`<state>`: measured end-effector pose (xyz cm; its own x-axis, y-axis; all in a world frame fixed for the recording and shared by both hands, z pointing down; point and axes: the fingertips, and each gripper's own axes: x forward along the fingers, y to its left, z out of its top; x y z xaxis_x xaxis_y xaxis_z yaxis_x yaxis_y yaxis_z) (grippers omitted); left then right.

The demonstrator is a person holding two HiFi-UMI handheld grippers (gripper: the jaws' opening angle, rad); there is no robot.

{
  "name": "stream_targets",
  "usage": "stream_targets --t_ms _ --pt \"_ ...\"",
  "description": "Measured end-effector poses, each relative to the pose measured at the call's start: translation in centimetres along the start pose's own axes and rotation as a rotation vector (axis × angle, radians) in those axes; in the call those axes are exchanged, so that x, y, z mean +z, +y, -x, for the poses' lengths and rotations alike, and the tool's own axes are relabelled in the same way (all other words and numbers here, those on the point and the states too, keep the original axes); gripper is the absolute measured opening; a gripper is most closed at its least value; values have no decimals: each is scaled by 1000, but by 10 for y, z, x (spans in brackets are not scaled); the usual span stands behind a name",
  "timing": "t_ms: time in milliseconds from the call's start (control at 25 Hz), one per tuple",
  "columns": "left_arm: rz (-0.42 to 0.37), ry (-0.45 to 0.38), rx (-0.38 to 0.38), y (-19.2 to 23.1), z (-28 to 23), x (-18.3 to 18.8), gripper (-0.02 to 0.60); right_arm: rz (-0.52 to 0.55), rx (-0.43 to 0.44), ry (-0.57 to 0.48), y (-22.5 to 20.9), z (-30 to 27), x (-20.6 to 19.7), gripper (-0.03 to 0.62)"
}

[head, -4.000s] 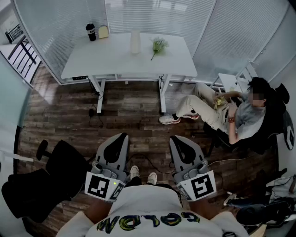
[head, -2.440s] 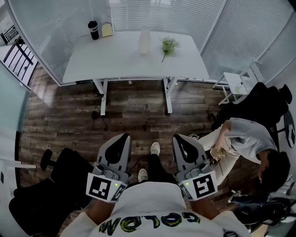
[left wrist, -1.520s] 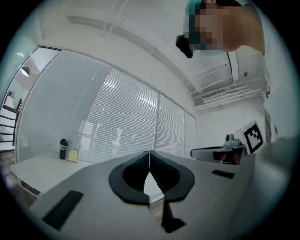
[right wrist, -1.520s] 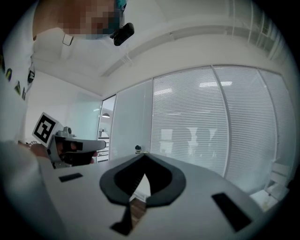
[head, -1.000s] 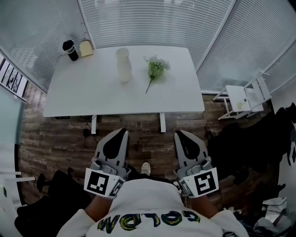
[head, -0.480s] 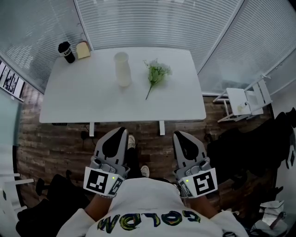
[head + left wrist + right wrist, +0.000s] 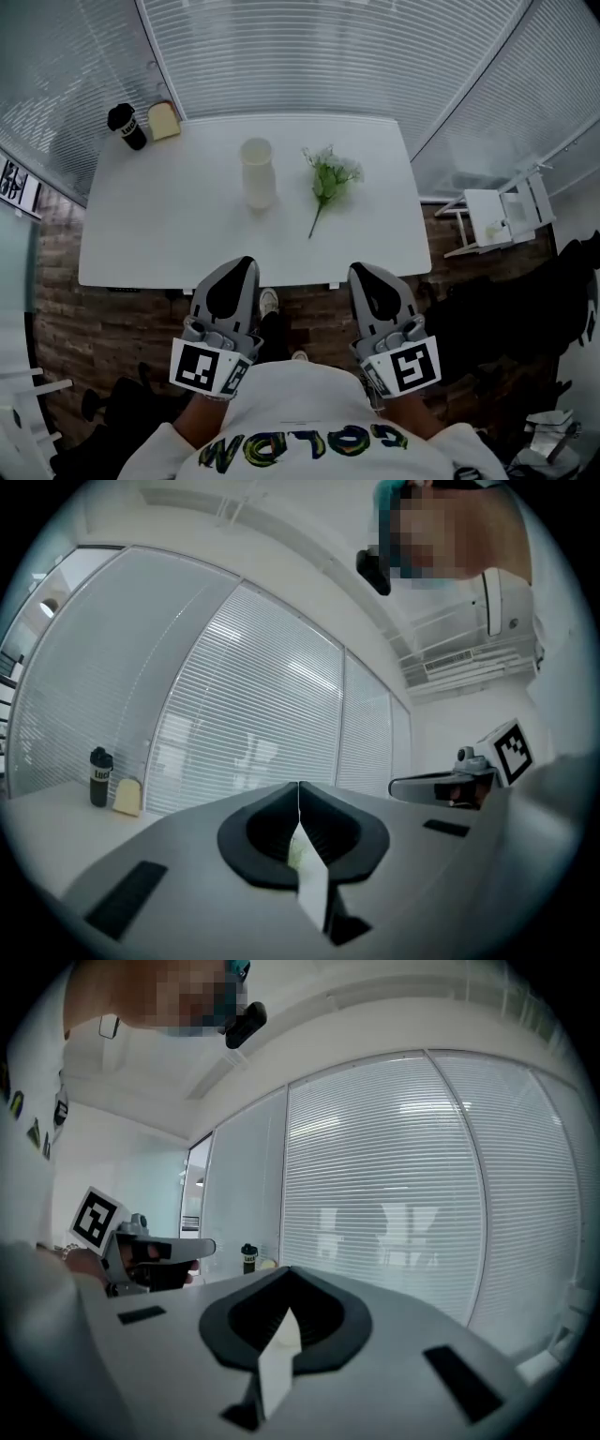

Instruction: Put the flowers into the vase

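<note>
- Jaws on the left gripper [image 7: 236,267] are pressed together with nothing between them. The right gripper [image 7: 364,272] is the same, closed and empty.
- Both grippers are held side by side at the near edge of the bench [image 7: 159,234], well apart from the task's things.
- The vase [image 7: 258,173] stands upright around the middle of the bench. Nothing shows in its mouth.
- The flowers [image 7: 331,176] lie flat on the bench just right of the vase, apart from it, with the heads toward the far side and the stem running to the near left.
- A black cup [image 7: 127,127] and a small yellow block [image 7: 164,120] sit at the far left corner, out of the way.
- By my reading, nothing of the task is done yet. The jaws have to open, take the stem, lift it, turn it upright and drop it stem first into the vase.
</note>
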<state>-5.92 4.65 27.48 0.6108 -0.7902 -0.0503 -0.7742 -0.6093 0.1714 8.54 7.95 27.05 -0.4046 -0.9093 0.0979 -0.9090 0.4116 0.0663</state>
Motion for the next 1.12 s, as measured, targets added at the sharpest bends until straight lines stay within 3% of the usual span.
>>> stream_targets --t_ms 560,1120 --pt "-2 4 -25 135 -105 28 15 19 -3 -10 -25 -172 30 9" --pt "-8 -8 -39 170 -146 35 14 22 -3 -17 -45 -227 33 9"
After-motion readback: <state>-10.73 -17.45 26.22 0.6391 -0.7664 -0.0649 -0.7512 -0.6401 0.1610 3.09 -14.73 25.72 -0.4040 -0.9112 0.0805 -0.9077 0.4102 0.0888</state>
